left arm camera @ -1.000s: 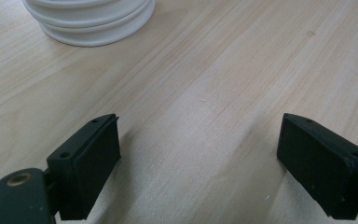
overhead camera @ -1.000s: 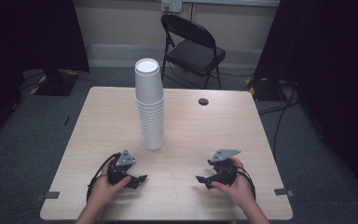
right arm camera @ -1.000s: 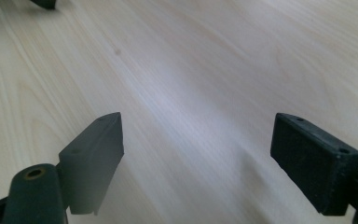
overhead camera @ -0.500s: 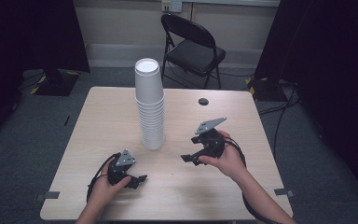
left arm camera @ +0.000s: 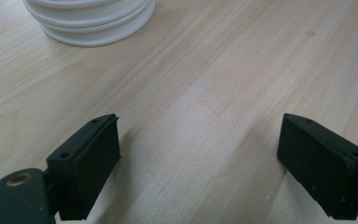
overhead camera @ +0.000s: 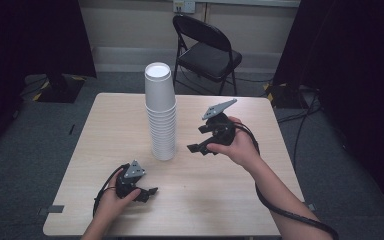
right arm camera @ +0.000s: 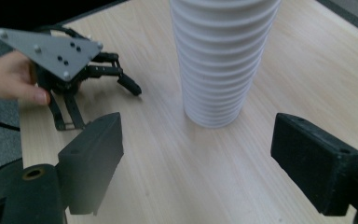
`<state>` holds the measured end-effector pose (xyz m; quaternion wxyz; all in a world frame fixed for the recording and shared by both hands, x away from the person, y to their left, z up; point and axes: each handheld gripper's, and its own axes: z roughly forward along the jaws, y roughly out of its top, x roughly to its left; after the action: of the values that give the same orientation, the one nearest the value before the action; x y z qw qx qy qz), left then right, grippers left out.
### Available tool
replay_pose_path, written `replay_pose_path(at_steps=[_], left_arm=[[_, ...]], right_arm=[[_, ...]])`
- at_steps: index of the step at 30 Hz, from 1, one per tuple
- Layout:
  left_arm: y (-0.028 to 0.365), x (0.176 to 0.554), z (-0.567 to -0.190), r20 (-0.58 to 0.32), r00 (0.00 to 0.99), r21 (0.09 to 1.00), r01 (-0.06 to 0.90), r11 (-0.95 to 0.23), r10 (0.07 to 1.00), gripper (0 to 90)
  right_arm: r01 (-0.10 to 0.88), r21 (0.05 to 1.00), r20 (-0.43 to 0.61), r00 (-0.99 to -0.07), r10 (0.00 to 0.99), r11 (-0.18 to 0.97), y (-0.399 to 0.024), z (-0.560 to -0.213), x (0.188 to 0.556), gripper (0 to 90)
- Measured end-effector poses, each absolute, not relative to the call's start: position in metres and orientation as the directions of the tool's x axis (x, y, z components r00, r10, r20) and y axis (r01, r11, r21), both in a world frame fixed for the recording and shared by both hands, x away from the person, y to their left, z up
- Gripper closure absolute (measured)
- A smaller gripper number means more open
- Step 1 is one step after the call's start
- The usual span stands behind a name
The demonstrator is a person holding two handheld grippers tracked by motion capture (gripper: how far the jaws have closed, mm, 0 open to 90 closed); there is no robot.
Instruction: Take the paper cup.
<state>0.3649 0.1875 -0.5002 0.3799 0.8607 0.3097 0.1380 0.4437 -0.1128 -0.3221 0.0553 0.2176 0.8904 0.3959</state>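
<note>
A tall stack of white foam cups point(overhead camera: 161, 115) stands upright in the middle of the wooden table point(overhead camera: 115, 130). My left gripper point(overhead camera: 150, 194) rests on the table near the front left, open and holding nothing; in the left gripper view point(left arm camera: 200, 168) the stack's base point(left arm camera: 91, 23) lies ahead at upper left. My right gripper point(overhead camera: 197, 139) is held above the table just right of the stack, open and empty. The right gripper view point(right arm camera: 205, 163) has the stack point(right arm camera: 221, 60) ahead between its wide-apart jaws, and the left gripper point(right arm camera: 128, 86) farther left.
A black folding chair point(overhead camera: 207, 52) stands behind the table's far edge. The right gripper's cable point(overhead camera: 280, 212) trails under the forearm to the front right. Dark curtains hang on both sides, and grey carpet point(overhead camera: 340, 165) surrounds the table.
The right gripper has lifted off the front right of the table and moved forward and left, up beside the cup stack. The left gripper has stayed put.
</note>
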Motion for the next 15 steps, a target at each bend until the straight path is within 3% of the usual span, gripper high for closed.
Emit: replay_pose_path(at_steps=[15], left_arm=[[0.188, 0.365, -0.500, -0.003, 0.773, 0.737, 0.431, -0.521, 0.634, 12.6]], right_arm=[[0.279, 0.761, 0.035, -0.919, 0.392, 0.586, -0.085, -0.271, 0.459, 16.6]])
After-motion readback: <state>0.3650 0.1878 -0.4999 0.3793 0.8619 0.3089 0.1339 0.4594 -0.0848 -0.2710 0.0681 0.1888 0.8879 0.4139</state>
